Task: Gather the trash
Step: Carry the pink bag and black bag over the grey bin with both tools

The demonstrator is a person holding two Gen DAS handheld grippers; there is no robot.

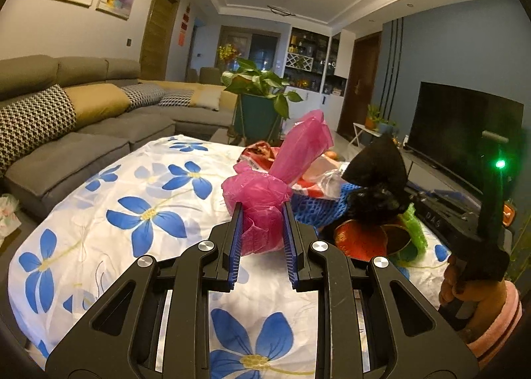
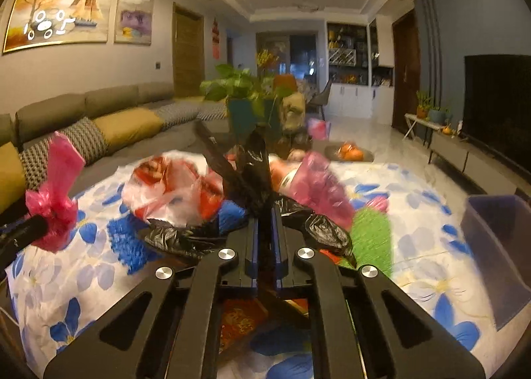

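Note:
A floral-clothed table (image 1: 99, 213) holds a heap of trash. In the left wrist view my left gripper (image 1: 262, 213) is shut on a crumpled pink plastic bag (image 1: 265, 193), lifted just off the cloth. In the right wrist view my right gripper (image 2: 265, 216) is shut on a black plastic bag (image 2: 255, 163), whose loose end sticks up above the pads. The same black bag (image 1: 378, 173) shows at the right of the left wrist view. The pink bag (image 2: 56, 193) appears at the far left of the right wrist view, beside one of the left gripper's fingers (image 2: 26, 231).
The heap holds a red-and-white bag (image 2: 176, 186), blue netting (image 2: 132, 239), a green piece (image 2: 371, 236), another pink bag (image 2: 318, 186) and a red can (image 1: 361, 239). A purple bin (image 2: 501, 246) stands at the right. A grey sofa (image 1: 83, 133) and a potted plant (image 1: 259, 96) lie beyond.

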